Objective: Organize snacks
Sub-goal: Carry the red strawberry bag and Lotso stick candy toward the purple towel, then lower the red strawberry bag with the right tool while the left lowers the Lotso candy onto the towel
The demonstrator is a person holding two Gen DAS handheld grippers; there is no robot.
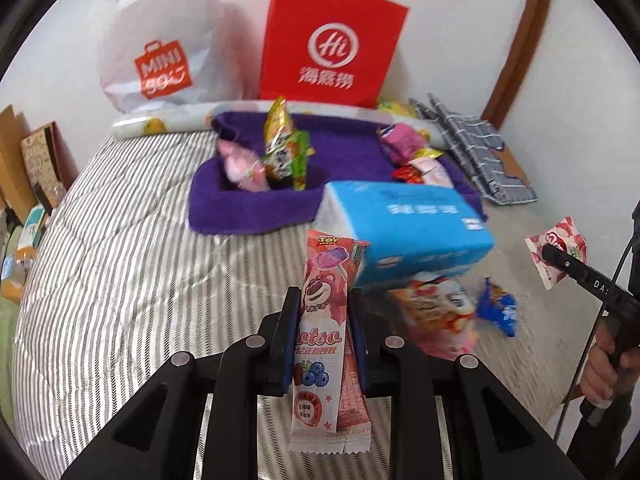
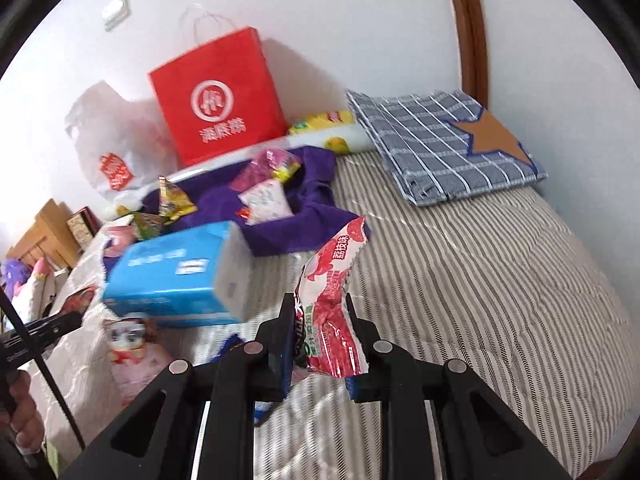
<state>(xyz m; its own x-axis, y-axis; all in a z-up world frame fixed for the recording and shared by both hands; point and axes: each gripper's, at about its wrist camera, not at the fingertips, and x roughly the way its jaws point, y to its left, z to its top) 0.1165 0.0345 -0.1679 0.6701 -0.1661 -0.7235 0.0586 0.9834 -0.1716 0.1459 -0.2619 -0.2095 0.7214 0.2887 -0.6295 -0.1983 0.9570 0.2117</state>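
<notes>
— Between the fingers of our left gripper (image 1: 324, 320) we have a long pink lollipop packet (image 1: 326, 344); it reads "TOY" at the top and "otso" across the middle, with a pink bear and blueberries printed on it. The jaws are clamped onto its sides, and the packet stands upright, sticking out above and below them.

— And our right gripper (image 2: 318, 320) is closed just as tight on a red and white snack pouch (image 2: 334, 304), which leans to the right above the fingertips. Its Chinese label we cannot read with confidence.

— Behind both we see a blue tissue pack (image 1: 408, 232) on the striped bedcover (image 1: 120, 264), and a purple towel (image 1: 256, 208) holding more wrapped snacks (image 1: 280, 148).

— Against the wall we read "Hi" on a red paper bag (image 1: 332, 44) and "MINI" on a white plastic bag (image 1: 160, 60)

— A few loose snack packets (image 1: 436, 312) lie just in front of the tissue pack
</notes>
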